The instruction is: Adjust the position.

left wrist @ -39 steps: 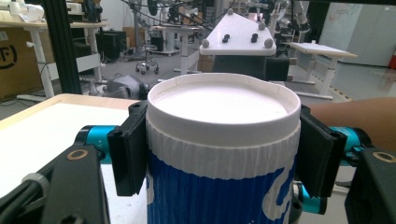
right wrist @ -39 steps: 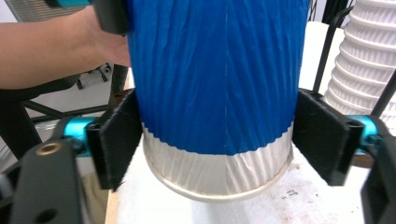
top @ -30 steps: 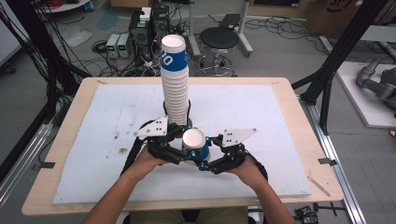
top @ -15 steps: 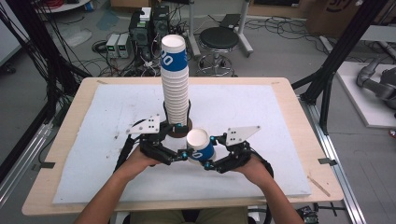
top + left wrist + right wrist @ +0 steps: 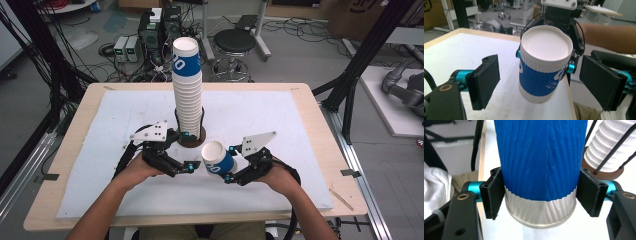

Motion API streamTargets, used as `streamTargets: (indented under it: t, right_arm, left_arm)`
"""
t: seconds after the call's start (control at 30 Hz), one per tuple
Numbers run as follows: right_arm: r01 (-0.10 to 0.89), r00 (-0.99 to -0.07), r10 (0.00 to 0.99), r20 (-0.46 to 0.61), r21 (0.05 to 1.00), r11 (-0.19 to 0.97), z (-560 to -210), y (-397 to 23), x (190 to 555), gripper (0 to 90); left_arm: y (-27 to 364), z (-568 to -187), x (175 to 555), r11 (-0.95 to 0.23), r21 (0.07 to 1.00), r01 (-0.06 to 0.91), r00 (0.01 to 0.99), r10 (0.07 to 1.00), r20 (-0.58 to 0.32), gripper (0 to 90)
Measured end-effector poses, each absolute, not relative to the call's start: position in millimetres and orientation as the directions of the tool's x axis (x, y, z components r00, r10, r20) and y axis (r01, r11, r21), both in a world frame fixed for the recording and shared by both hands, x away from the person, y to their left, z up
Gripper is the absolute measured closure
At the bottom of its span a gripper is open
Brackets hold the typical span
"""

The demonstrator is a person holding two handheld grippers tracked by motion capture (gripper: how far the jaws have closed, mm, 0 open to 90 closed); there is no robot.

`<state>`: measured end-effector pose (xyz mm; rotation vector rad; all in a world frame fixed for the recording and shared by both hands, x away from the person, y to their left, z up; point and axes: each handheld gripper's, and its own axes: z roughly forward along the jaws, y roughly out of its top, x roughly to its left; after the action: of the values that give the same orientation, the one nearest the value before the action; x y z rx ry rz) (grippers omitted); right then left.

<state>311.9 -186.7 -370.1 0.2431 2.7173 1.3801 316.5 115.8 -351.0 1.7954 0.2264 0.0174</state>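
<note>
Blue-banded paper cup point(image 5: 218, 159) clamped near its base in right gripper point(image 5: 231, 164), left gripper point(image 5: 192, 150) jaws just opened, standing apart either side of cup, clear of it, cup stack point(image 5: 187, 90) behind

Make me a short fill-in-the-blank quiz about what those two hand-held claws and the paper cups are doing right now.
1. The single cup is clamped by the ____ gripper.
2. The left gripper has its jaws ____, with gaps between its pads and the cup.
3. The band around the single cup is coloured ____.
4. The tall stack of cups stands in a round brown ____ on the white mat.

Missing words: right; open; blue; holder
</note>
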Motion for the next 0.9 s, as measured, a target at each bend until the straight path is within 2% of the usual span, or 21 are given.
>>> streamTargets:
  t: [0.53,0.9]
  right_arm:
    - [0.011,-0.993,0.081,-0.081,0.638,0.77,-359,-167,314,29.6]
    - [-0.019,-0.995,0.04,-0.096,0.552,0.834,-351,-159,312,29.6]
  left_arm:
    - [84,-343,317,-0.412,0.903,0.119,0.991,0.109,-0.081,16.6]
    - [71,-349,317,-0.51,0.851,0.126,0.991,0.095,-0.09,17.1]
